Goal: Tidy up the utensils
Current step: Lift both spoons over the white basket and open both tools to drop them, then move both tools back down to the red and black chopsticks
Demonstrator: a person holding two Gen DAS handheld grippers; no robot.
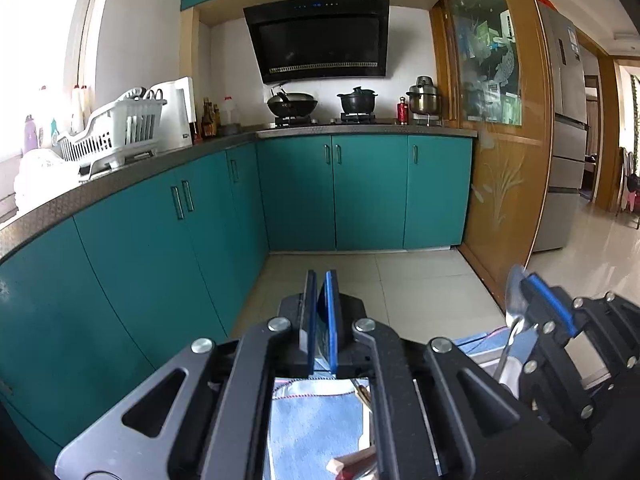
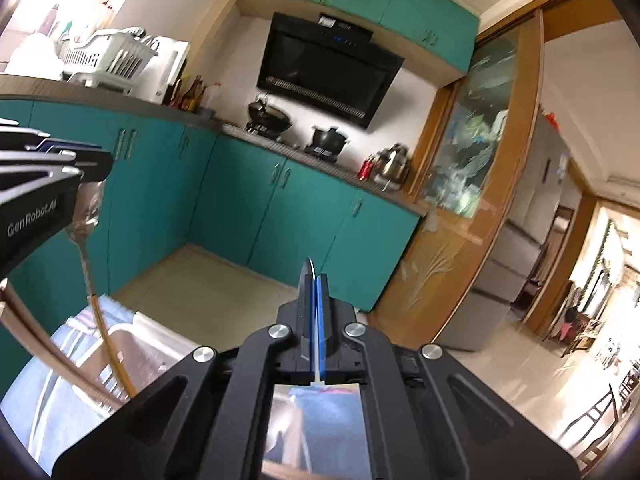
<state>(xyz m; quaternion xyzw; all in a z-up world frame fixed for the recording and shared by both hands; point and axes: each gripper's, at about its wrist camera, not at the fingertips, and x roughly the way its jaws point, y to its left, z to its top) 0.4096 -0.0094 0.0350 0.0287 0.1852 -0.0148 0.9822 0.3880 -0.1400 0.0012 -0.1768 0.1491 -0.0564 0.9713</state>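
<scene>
Evidently holding both tools raised above the blue cloth [image 2: 44, 396], well clear of the counter [image 1: 120, 184]. Left gripper [image 1: 320, 316] pinching a long-handled spoon [image 2: 86, 216], bowl uppermost, handle hanging toward the white tray [image 2: 152, 344] — probably for sorting there. Right gripper [image 2: 314, 320] clamping a thin white utensil [image 2: 319, 344] between closed jaws

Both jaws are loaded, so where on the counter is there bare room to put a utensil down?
Bare: the front counter strip before the dish rack, and the corner between bottles and wok. Crowded: the hob and the steel pot end.
</scene>
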